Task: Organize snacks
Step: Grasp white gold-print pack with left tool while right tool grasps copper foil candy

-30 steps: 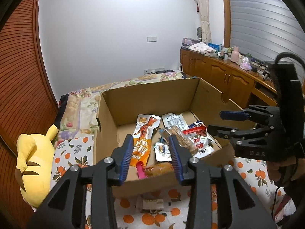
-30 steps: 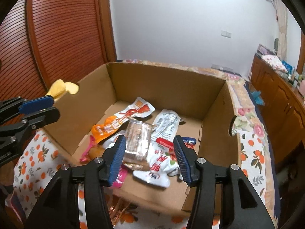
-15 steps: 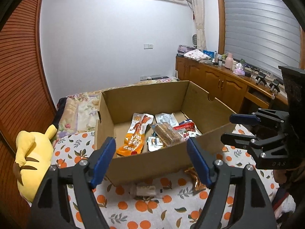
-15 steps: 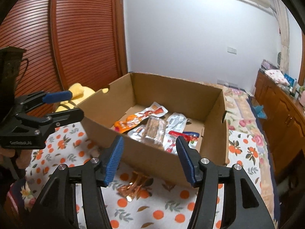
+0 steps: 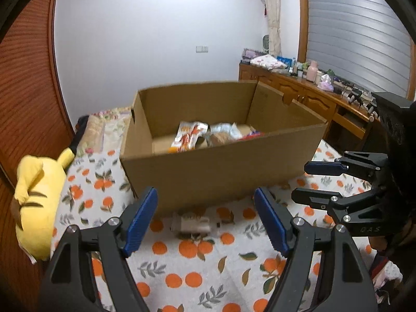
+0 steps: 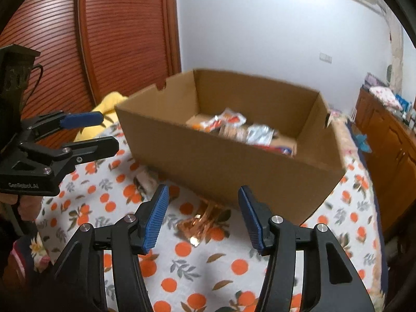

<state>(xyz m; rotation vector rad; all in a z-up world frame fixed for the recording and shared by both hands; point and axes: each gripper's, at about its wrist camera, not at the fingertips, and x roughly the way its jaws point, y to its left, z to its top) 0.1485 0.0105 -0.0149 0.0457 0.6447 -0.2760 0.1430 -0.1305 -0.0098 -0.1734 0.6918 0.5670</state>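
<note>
An open cardboard box (image 5: 221, 171) stands on the orange-print cloth and holds several snack packets (image 5: 189, 135); it also shows in the right wrist view (image 6: 234, 161), with the packets (image 6: 234, 127) inside. My left gripper (image 5: 205, 221) is open and empty, low over the cloth in front of the box. A small white snack packet (image 5: 192, 225) lies on the cloth between its fingers and the box. My right gripper (image 6: 202, 218) is open and empty above a shiny copper-coloured wrapper (image 6: 200, 223) by the box's near wall. Each gripper shows in the other's view, open.
A yellow plush toy (image 5: 39, 202) lies at the left on the cloth. A wooden sideboard (image 5: 312, 98) with bottles and clutter runs along the right wall. A red slatted door (image 6: 117, 39) stands behind the box.
Both grippers have drawn back out of the box and down towards the cloth in front of it. The left jaws opened wider. The loose packet and copper wrapper came into view.
</note>
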